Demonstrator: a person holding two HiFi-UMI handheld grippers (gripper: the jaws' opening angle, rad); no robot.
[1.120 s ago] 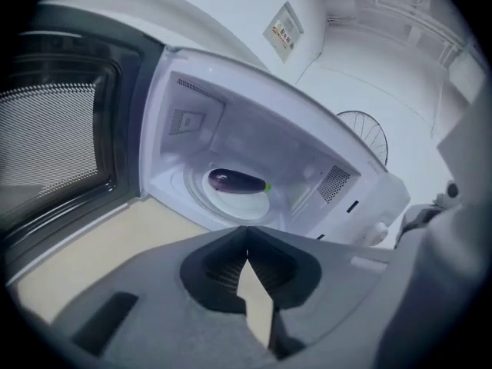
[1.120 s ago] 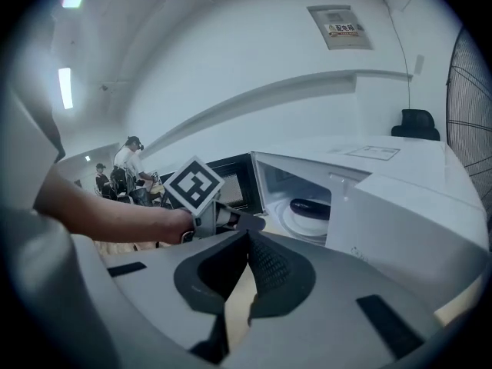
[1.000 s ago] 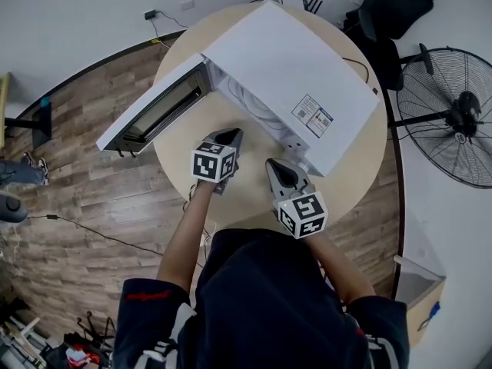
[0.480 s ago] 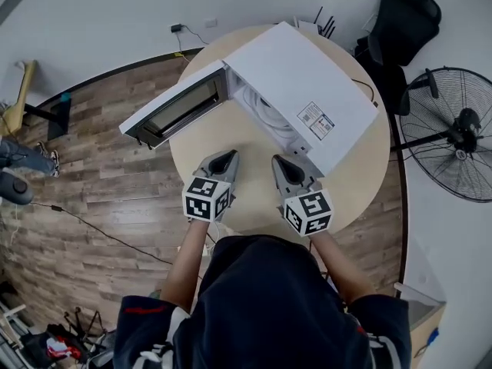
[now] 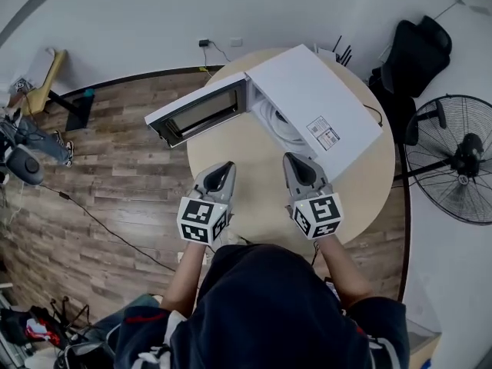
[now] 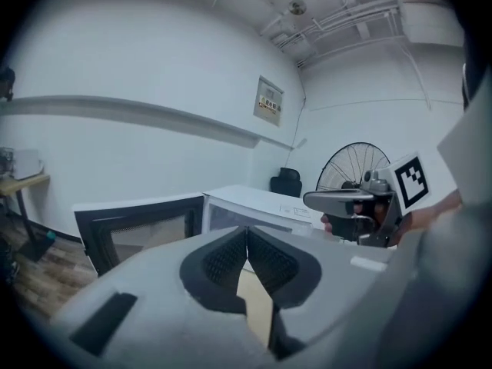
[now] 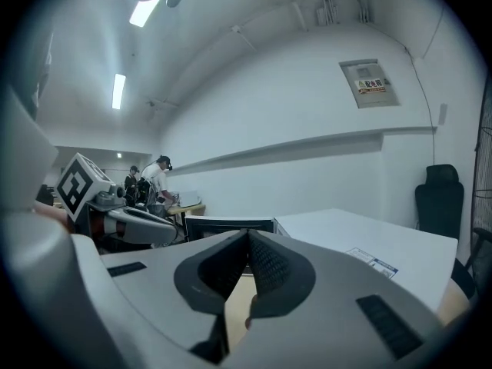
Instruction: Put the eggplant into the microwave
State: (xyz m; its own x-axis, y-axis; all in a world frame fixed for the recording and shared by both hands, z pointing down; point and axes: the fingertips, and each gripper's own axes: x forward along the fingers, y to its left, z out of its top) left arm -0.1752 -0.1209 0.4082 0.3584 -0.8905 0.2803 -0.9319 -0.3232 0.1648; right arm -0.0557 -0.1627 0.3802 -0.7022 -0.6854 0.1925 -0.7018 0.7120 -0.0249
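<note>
Head view: a white, boxy microwave (image 5: 323,106) sits on a round, pale wood bench (image 5: 254,198), its dark-glazed door (image 5: 201,116) swung wide to the left. The left gripper (image 5: 221,172) and right gripper (image 5: 298,166) hover over the bench in front of it. A wire fan (image 5: 453,160) and a black chair (image 5: 419,48) stand at the right, beside a plank floor (image 5: 115,175).

Left gripper view: the ribbed black jaws are together, with nothing between them.

Right gripper view: the jaws are together and empty. A person (image 7: 160,177) stands far off.

The eggplant shows in no view.

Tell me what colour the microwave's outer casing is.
White. The boxy microwave shows best in the head view, standing on the round beige table.
</note>
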